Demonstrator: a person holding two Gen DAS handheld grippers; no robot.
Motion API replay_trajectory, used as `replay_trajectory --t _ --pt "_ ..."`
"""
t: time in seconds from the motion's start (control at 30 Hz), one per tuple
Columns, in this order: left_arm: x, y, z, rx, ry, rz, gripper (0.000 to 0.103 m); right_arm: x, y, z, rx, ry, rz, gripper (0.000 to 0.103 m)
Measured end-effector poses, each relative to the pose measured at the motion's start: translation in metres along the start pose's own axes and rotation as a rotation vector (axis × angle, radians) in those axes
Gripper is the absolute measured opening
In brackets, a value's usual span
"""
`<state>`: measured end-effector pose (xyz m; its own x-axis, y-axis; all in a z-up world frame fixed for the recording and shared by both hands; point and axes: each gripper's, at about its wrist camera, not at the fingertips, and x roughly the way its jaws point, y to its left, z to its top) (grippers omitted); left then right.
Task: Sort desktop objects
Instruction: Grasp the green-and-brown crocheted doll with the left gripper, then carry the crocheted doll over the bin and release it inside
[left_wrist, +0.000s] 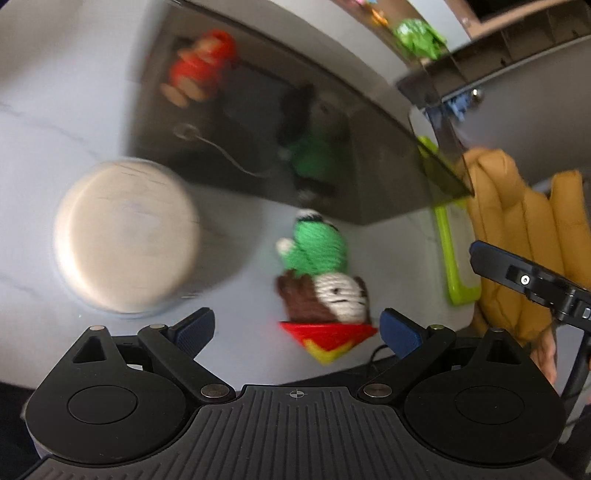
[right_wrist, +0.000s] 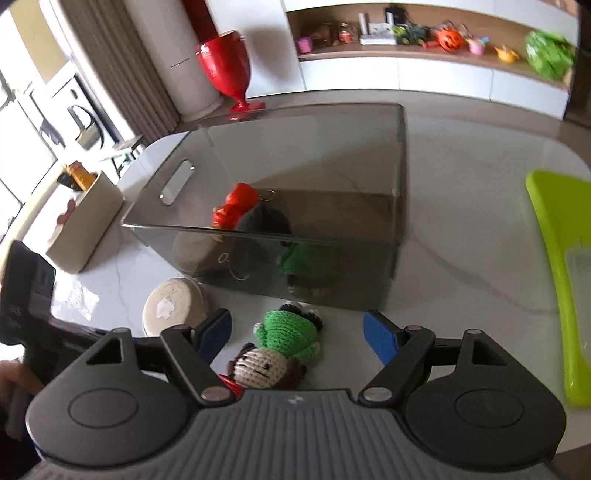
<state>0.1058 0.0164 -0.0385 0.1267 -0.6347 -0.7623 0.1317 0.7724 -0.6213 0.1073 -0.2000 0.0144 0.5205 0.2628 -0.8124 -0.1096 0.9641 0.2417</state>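
A crocheted doll (left_wrist: 321, 273) in green with a white face and brown hair lies on the white table just in front of a smoked clear bin (left_wrist: 295, 122). It also shows in the right wrist view (right_wrist: 280, 343). A small red and yellow piece (left_wrist: 328, 338) lies at its head. Inside the bin (right_wrist: 280, 177) lie a red knitted toy (right_wrist: 236, 206) and a dark toy (right_wrist: 264, 221). My left gripper (left_wrist: 297, 330) is open, just short of the doll. My right gripper (right_wrist: 297, 334) is open with the doll between its fingers. Nothing is held.
A round cream tin (left_wrist: 125, 236) stands left of the doll, also in the right wrist view (right_wrist: 173, 306). A lime green tray (right_wrist: 557, 277) lies on the right. A cream box (right_wrist: 85, 221) stands at the table's left edge. Mustard chairs (left_wrist: 517, 229) are beyond the table.
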Motion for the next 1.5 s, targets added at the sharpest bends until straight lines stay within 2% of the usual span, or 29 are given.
replay_trajectory --t 0.07,0.13,0.3,0.33,0.37,0.53,0.63,0.77,0.93,1.0,1.1,1.17,1.33,1.43,1.5 --pt "0.017 -0.014 0.002 0.01 0.028 -0.013 0.099 -0.001 -0.016 -0.011 0.043 -0.012 -0.001 0.08" --pt "0.03 -0.026 0.003 0.035 0.047 0.008 0.099 0.0 -0.031 -0.022 0.079 -0.019 -0.001 0.08" --pt "0.053 -0.045 0.005 0.118 0.063 0.137 0.097 0.011 -0.064 -0.055 0.166 -0.003 0.032 0.08" --pt "0.053 -0.048 0.004 0.139 0.059 0.148 0.082 0.016 -0.07 -0.062 0.187 0.005 0.044 0.08" --pt "0.054 -0.051 0.003 0.167 0.061 0.164 0.072 0.02 -0.075 -0.067 0.206 0.013 0.053 0.08" --pt "0.049 -0.059 -0.007 0.249 0.018 0.2 0.068 0.037 -0.096 -0.08 0.292 0.055 0.093 0.08" --pt "0.045 -0.063 -0.015 0.304 -0.002 0.215 0.067 0.039 -0.096 -0.081 0.291 0.058 0.107 0.08" --pt "0.035 -0.065 -0.024 0.35 0.004 0.195 0.066 0.035 -0.091 -0.076 0.276 0.048 0.112 0.08" --pt "0.001 -0.071 -0.038 0.415 -0.009 0.167 0.066 0.03 -0.092 -0.071 0.285 0.034 0.112 0.081" --pt "-0.019 -0.075 -0.041 0.426 -0.005 0.13 0.066 0.028 -0.091 -0.07 0.279 0.026 0.112 0.081" --pt "-0.057 -0.092 -0.033 0.431 -0.013 0.024 0.066 0.025 -0.089 -0.069 0.256 0.005 0.108 0.081" --pt "-0.087 -0.106 -0.017 0.436 -0.047 -0.02 0.066 0.027 -0.088 -0.069 0.239 -0.008 0.115 0.081" --pt "-0.107 -0.138 0.062 0.415 -0.12 0.034 0.067 0.038 -0.087 -0.069 0.236 -0.019 0.171 0.081" --pt "-0.066 -0.137 0.119 0.302 -0.033 0.079 0.067 0.04 -0.086 -0.069 0.237 -0.029 0.2 0.081" --pt "-0.029 -0.13 0.144 0.231 0.037 0.105 0.067 0.035 -0.088 -0.069 0.239 -0.054 0.211 0.081"
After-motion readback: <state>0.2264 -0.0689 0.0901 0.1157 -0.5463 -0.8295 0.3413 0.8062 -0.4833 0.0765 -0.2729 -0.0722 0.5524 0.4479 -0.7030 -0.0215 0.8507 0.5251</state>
